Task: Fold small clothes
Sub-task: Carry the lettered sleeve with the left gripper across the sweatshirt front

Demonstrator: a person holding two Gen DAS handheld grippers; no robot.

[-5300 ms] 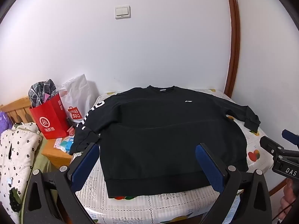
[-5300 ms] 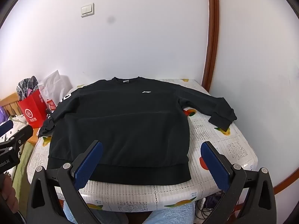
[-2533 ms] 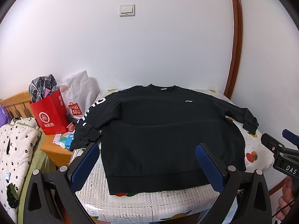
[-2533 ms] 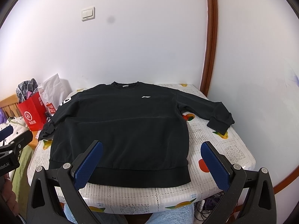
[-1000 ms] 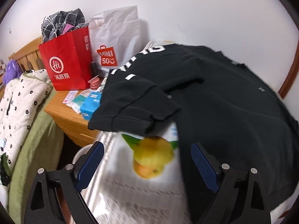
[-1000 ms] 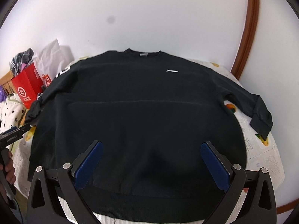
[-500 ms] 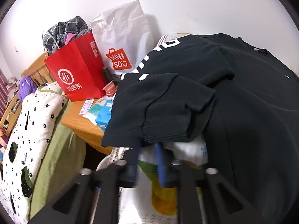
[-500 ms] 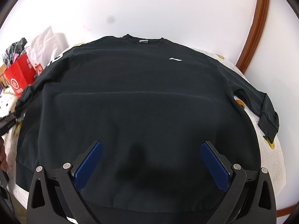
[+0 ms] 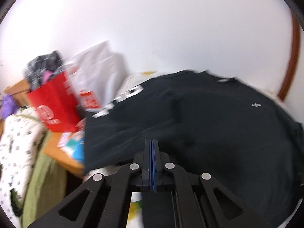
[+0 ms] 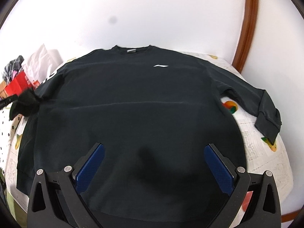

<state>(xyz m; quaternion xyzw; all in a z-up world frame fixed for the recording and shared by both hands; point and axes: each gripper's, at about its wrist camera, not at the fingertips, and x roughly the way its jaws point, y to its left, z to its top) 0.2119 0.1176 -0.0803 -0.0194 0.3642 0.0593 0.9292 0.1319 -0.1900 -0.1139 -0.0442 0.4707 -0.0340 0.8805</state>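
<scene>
Right wrist view shows the black sweatshirt [image 10: 136, 114] spread flat on the bed [image 10: 266, 161], under the released right gripper [image 10: 153, 163]. The left gripper [image 9: 151, 142] is clenched on its left sleeve [image 9: 114, 133]. Next, I think, carry this sleeve across the chest.
</scene>
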